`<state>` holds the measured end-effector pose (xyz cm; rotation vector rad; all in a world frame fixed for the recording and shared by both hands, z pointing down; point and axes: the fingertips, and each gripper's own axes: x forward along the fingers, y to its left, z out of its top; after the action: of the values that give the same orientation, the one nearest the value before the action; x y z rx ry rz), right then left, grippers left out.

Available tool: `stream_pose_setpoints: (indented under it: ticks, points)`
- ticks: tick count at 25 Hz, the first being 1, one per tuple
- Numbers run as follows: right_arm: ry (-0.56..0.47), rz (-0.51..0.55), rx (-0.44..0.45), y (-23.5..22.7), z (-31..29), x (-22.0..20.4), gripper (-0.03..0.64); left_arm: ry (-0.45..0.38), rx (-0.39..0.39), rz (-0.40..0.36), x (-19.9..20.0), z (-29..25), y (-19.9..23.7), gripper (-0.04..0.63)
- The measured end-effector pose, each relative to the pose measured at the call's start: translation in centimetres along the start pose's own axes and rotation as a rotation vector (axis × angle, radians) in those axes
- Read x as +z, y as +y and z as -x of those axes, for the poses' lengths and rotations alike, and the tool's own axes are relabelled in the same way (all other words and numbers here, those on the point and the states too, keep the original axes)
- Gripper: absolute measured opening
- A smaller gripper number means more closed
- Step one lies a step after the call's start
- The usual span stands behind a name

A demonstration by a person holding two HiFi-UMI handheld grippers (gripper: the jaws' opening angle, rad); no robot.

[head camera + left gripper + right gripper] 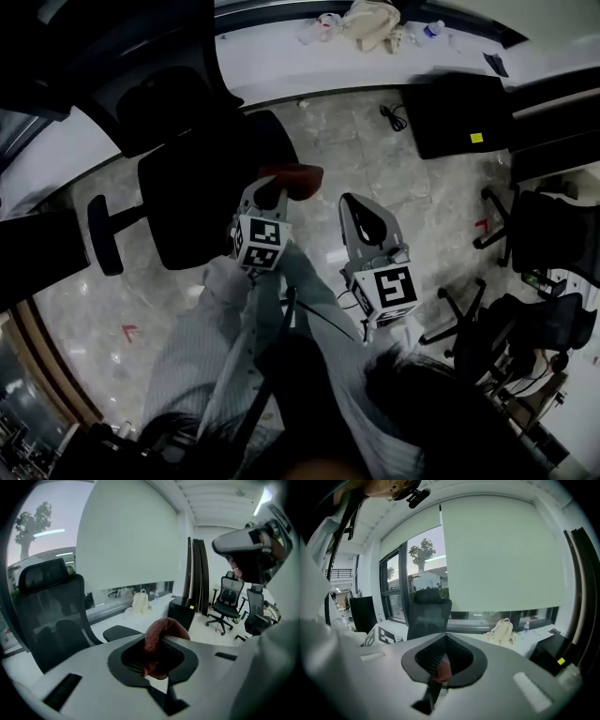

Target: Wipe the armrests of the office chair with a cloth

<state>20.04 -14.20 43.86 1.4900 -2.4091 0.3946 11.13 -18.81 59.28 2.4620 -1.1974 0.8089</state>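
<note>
At the far left of the head view we see one armrest (103, 234) of the black office chair (200, 192), standing out from the chair's side on a short bar, with nothing touching it. The chair's tall back and headrest fill the space just to the right of it. Next comes the left tool (265, 195), held over the right edge of the chair. Its jaws are clenched on the reddish-brown cloth (298, 178), and in the left gripper view the cloth (161, 637) sits pinched between the jaws and bulges up above them in a rounded fold. The cloth hangs free in the air. It touches neither armrest and lies well apart from the one we can see, on the opposite side of the chair. In that same view the chair (47, 606) stands to the left of the jaws. Further right, the right tool (366, 217) hovers over the pale floor (319, 127), beside the left tool but apart from it. In the right gripper view its jaws are pressed together. A small reddish patch shows where they meet, and we cannot tell what it is. At the right edge stand more black chairs (553, 239).
</note>
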Motion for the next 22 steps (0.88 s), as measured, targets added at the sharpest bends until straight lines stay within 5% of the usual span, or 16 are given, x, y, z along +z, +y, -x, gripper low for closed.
stream_pose_setpoints:
  ticks: [14,18,22]
  points:
    - [0.131,-0.061,-0.016,-3.8,-3.0,-4.9,0.002,0.118,0.159,-0.121,2.9,-16.2,12.4,0.035]
    - [0.143,-0.106,-0.028,-4.3,-2.9,-6.0,0.002,0.13,0.224,-0.052,2.7,-17.3,15.5,0.035]
    - [0.132,-0.105,-0.024,-4.6,-2.7,-6.2,0.002,0.148,0.21,0.013,1.9,-16.2,14.7,0.034]
